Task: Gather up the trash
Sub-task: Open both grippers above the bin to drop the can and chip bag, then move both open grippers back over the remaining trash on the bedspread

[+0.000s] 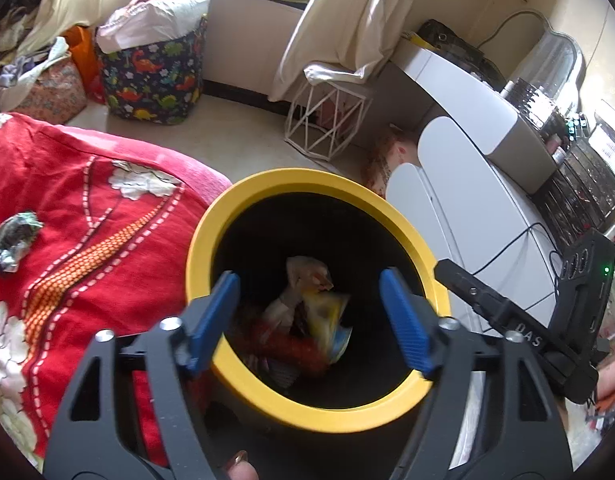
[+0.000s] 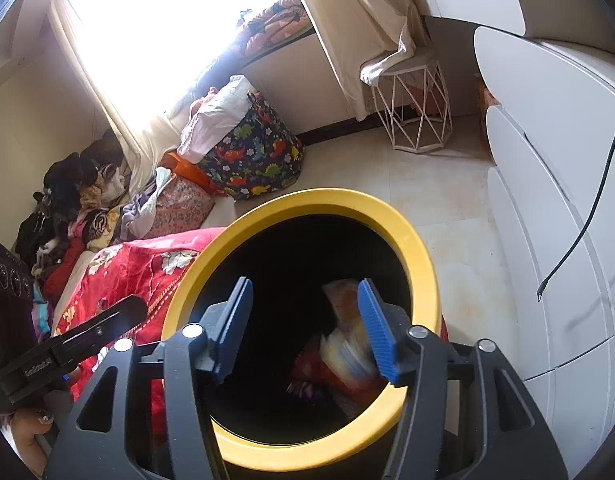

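Observation:
A black trash bin with a yellow rim (image 1: 267,188) stands beside the red bed; it also shows in the right wrist view (image 2: 347,204). Several wrappers (image 1: 307,316) lie inside it, also seen from the right wrist (image 2: 347,356). My left gripper (image 1: 309,320) is open and empty above the bin's mouth. My right gripper (image 2: 305,328) is open and empty above the same bin. A crumpled silver-green wrapper (image 1: 15,240) lies on the red bedspread (image 1: 87,208), to the left of the bin.
A white dresser (image 1: 459,200) stands right of the bin. A white wire stool (image 1: 327,120) and a dinosaur-print fabric basket (image 1: 151,76) stand on the floor beyond. Clothes are piled at the far left (image 2: 67,208). A loose cable (image 2: 579,240) hangs by the dresser.

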`<state>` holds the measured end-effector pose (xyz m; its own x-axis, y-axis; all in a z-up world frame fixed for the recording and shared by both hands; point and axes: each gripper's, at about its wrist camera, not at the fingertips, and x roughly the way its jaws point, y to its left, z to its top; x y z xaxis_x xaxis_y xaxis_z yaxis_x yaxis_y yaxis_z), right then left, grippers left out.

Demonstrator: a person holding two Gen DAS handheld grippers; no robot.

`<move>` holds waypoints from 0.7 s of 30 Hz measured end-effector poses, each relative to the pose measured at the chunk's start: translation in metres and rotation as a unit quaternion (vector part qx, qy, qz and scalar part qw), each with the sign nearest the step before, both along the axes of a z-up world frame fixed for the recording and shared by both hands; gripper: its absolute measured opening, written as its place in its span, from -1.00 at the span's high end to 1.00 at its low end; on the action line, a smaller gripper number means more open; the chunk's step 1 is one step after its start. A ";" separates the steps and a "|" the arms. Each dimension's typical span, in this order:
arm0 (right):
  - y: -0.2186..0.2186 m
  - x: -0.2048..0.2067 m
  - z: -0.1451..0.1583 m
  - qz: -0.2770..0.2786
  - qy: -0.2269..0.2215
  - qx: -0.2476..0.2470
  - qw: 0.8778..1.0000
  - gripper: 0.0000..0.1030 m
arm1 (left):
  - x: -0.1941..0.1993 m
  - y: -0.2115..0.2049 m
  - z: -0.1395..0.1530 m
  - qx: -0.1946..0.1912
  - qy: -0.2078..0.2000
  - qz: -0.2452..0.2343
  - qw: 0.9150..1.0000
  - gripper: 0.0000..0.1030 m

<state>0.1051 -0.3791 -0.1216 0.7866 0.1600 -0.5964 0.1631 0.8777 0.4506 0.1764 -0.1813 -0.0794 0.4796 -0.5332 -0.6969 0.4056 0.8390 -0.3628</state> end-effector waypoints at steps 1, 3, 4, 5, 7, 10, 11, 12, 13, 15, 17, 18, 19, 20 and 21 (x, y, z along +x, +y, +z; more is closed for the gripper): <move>0.000 -0.001 0.001 -0.001 -0.001 0.001 1.000 -0.13 | -0.001 0.002 0.002 0.000 -0.003 0.005 1.000 -0.51; 0.000 -0.001 0.002 -0.001 -0.001 -0.001 1.000 -0.16 | -0.004 0.005 0.006 -0.002 -0.009 0.008 1.000 -0.57; -0.001 -0.001 0.001 0.001 -0.001 -0.001 1.000 -0.18 | -0.006 0.007 0.008 -0.002 -0.012 0.011 1.000 -0.65; -0.001 -0.001 0.002 0.001 -0.002 -0.002 1.000 -0.20 | -0.008 0.009 0.010 -0.001 -0.016 0.016 1.000 -0.78; -0.001 -0.001 0.004 0.002 -0.005 -0.003 1.000 -0.24 | -0.009 0.013 0.013 -0.002 -0.021 0.022 1.000 -0.79; 0.004 -0.003 0.010 0.005 -0.012 -0.006 1.000 -0.34 | -0.013 0.020 0.018 0.003 -0.030 0.033 0.999 -0.79; 0.005 -0.004 0.012 0.007 -0.016 -0.009 1.000 -0.38 | -0.015 0.022 0.019 0.006 -0.035 0.039 0.999 -0.79; 0.008 -0.005 0.014 0.008 -0.018 -0.011 1.000 -0.41 | -0.016 0.024 0.020 0.008 -0.038 0.042 0.998 -0.79; 0.010 -0.006 0.016 0.010 -0.021 -0.013 1.000 -0.44 | -0.017 0.027 0.022 0.008 -0.040 0.045 0.998 -0.79; 0.015 -0.006 0.020 0.014 -0.027 -0.017 0.999 -0.46 | -0.019 0.032 0.024 0.008 -0.044 0.049 0.998 -0.79; 0.019 -0.007 0.024 0.018 -0.031 -0.020 0.999 -0.47 | -0.020 0.038 0.026 0.009 -0.050 0.056 0.997 -0.79; 0.022 -0.007 0.025 0.020 -0.034 -0.022 0.999 -0.48 | -0.021 0.041 0.027 0.009 -0.053 0.060 0.997 -0.79; 0.025 -0.007 0.026 0.022 -0.035 -0.025 0.999 -0.49 | -0.021 0.044 0.028 0.009 -0.055 0.064 0.996 -0.79; 0.027 -0.007 0.028 0.026 -0.037 -0.027 0.999 -0.49 | -0.022 0.047 0.029 0.010 -0.058 0.066 0.996 -0.79; 0.030 -0.008 0.029 0.028 -0.039 -0.029 0.998 -0.49 | -0.023 0.050 0.030 0.010 -0.060 0.070 0.996 -0.79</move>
<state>0.0976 -0.3492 -0.0928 0.8221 0.1727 -0.5425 0.0783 0.9095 0.4082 0.1534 -0.1313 -0.0492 0.6284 -0.4419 -0.6403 0.3241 0.8969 -0.3009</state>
